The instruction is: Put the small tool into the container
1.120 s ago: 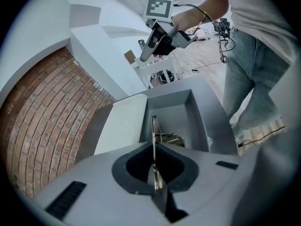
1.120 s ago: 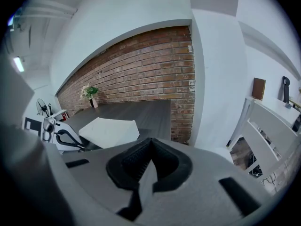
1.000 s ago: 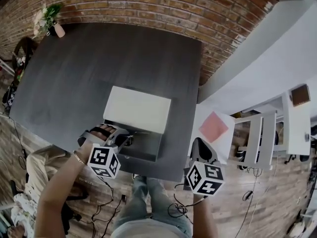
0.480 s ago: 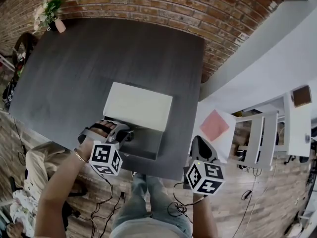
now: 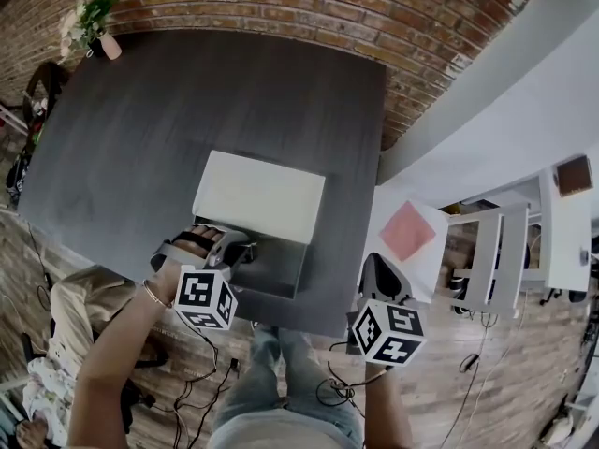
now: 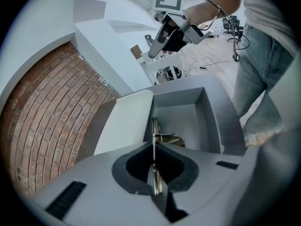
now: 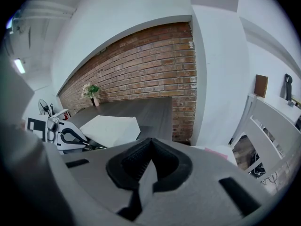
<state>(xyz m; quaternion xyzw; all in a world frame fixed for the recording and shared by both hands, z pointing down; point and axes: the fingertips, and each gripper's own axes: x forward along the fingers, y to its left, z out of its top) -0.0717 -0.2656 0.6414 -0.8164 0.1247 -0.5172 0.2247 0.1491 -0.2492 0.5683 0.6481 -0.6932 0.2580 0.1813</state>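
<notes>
The grey container point(image 5: 281, 283) lies near the table's front edge, its white lid point(image 5: 260, 196) slid back so the near half is open. My left gripper point(image 5: 240, 253) is at the container's left rim and is shut on a thin metal tool point(image 6: 154, 175). The tool's tip point(image 6: 162, 138) reaches over the open compartment point(image 6: 207, 114), beside the lid point(image 6: 123, 126). My right gripper point(image 5: 378, 277) hovers off the table's right front corner, shut with nothing in it. In the right gripper view its pads point(image 7: 162, 160) meet, and the left gripper point(image 7: 66, 136) shows at far left.
The dark table point(image 5: 140, 129) stands against a brick wall point(image 5: 309, 7), with a small vase of flowers point(image 5: 105, 45) at its far left corner. A white shelf unit point(image 5: 487, 260) and a pink sheet point(image 5: 407, 230) lie to the right of the table. Cables trail on the floor point(image 5: 201, 382).
My left gripper has edged slightly right toward the container, still holding the tool. The right gripper has barely moved.
</notes>
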